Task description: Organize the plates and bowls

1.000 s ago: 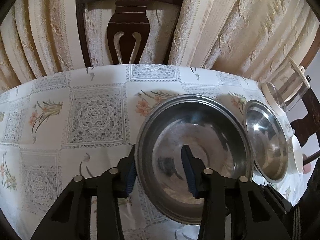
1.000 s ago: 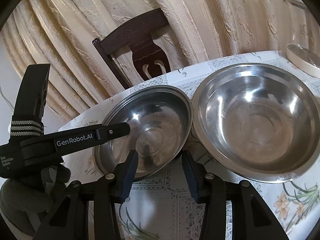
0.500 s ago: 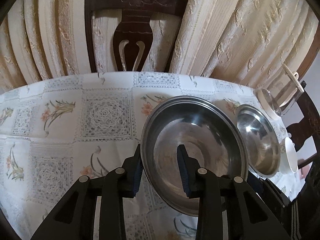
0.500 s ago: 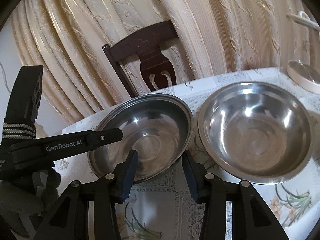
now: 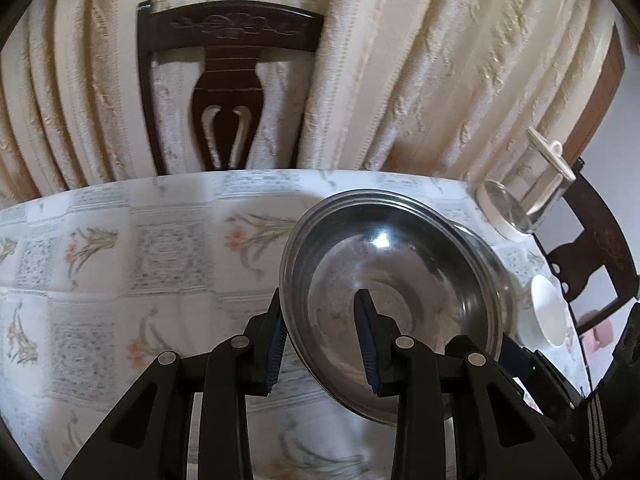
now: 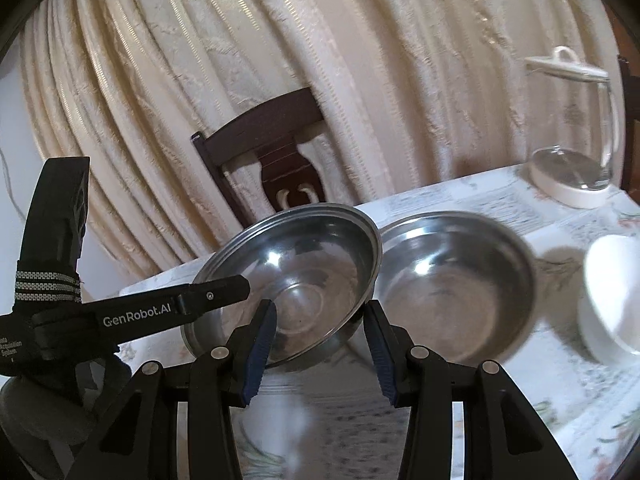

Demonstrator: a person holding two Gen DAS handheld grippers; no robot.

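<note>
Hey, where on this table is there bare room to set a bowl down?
Free: the tablecloth left of the held bowl, toward the chair. Crowded: the right side, with the second steel bowl, white bowl and glass jug.

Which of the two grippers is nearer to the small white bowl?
Right. The right gripper is open just left of the white bowl; the left gripper grips the steel bowl farther left.

Cream, textured curtains [image 5: 400, 80] hang in folds across the whole background. A dark carved wooden chair [image 5: 228, 80] stands against them behind a table [image 5: 100, 260] covered with a white floral cloth. A second dark chair [image 5: 600, 240] sits at the right.
</note>
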